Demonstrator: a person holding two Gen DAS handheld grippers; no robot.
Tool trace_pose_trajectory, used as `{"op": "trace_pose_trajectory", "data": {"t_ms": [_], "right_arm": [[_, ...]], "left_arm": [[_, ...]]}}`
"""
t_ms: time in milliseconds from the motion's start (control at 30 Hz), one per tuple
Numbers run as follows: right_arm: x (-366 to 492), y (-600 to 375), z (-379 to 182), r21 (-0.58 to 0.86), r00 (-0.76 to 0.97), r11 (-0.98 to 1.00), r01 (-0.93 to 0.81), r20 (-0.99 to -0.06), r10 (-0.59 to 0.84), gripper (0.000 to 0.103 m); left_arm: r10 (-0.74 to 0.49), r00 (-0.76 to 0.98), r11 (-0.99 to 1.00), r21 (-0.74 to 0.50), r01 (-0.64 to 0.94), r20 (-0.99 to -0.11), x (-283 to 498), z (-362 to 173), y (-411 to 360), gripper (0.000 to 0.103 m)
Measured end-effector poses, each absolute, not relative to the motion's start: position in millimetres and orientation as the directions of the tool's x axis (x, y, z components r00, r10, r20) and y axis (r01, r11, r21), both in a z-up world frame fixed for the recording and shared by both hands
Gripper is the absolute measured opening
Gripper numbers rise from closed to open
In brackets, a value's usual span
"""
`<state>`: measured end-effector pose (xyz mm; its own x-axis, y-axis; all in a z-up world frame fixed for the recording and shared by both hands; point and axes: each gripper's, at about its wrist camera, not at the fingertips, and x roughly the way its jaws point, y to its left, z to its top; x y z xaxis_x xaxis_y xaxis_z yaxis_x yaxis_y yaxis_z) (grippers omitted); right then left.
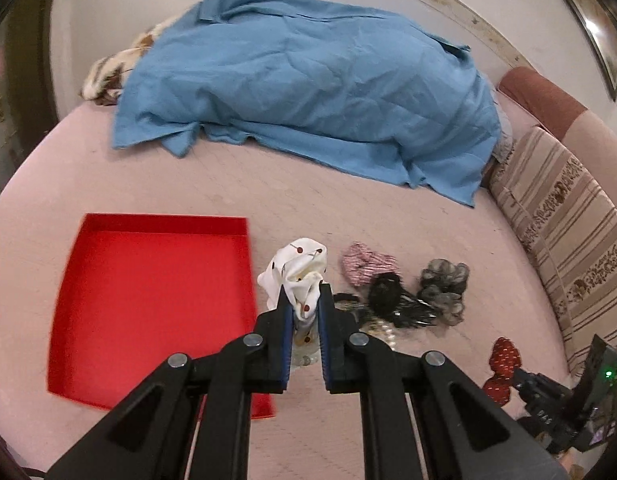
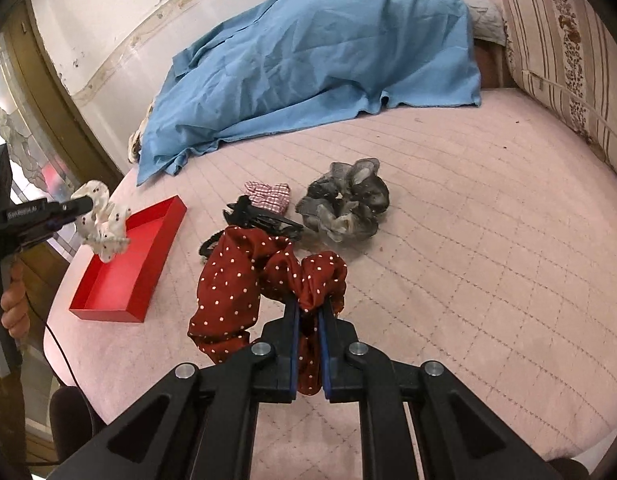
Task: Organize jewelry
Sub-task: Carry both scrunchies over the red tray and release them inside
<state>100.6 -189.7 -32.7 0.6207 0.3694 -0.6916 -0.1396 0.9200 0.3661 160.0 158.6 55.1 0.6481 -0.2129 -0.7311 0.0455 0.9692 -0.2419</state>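
Note:
My left gripper [image 1: 304,294] is shut on a white dotted scrunchie [image 1: 296,272], held in the air just right of the red tray [image 1: 148,300]. In the right wrist view that scrunchie [image 2: 104,220] hangs over the near end of the tray [image 2: 132,256]. My right gripper [image 2: 308,308] is shut on a dark red polka-dot scrunchie [image 2: 236,280], lifted above the bed; it also shows in the left wrist view [image 1: 504,364]. On the bed lie a pink checked scrunchie [image 2: 268,194], a grey sheer scrunchie [image 2: 344,200] and a black hair claw [image 2: 260,218].
A blue sheet [image 1: 308,88] covers a heap at the back of the pink quilted bed [image 2: 468,260]. A striped cushion [image 2: 568,60] lines the right side. A pale beaded piece [image 1: 382,330] lies by the black clip. The bed's edge falls off at the left beyond the tray.

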Motion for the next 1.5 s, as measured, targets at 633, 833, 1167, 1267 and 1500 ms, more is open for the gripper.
{"op": "trace_pose_trajectory", "data": {"t_ms": [633,833,1167,1267,1500], "right_arm": [[166.9,-5.4,2.8,0.335,0.497,0.843,-0.421,-0.692,0.523,0.009],[218.7,47.8,-2.0,0.334,0.471,0.835,-0.438,-0.705,0.53,0.009],[283.1,123.6,-29.2,0.304,0.424,0.828,-0.472,-0.745,0.515,0.011],[289.7,136.5,-40.5,0.29,0.407,0.828,-0.48,-0.762,0.503,0.011],[296.0,141.6,-56.4,0.291,0.391,0.834,-0.468,-0.778,0.491,0.012]], "left_arm": [[-0.103,0.688,0.951,-0.275,-0.144,-0.718,205.9,15.0,274.7,0.011],[-0.063,0.671,0.936,-0.276,-0.217,-0.739,235.1,-9.5,311.7,0.011],[0.006,0.643,0.925,-0.24,-0.294,-0.765,258.3,-35.2,343.2,0.011],[0.009,0.643,0.927,-0.235,-0.293,-0.766,260.1,-36.9,344.0,0.013],[-0.025,0.684,0.908,-0.303,-0.289,-0.729,251.6,-25.1,350.9,0.034]]}}
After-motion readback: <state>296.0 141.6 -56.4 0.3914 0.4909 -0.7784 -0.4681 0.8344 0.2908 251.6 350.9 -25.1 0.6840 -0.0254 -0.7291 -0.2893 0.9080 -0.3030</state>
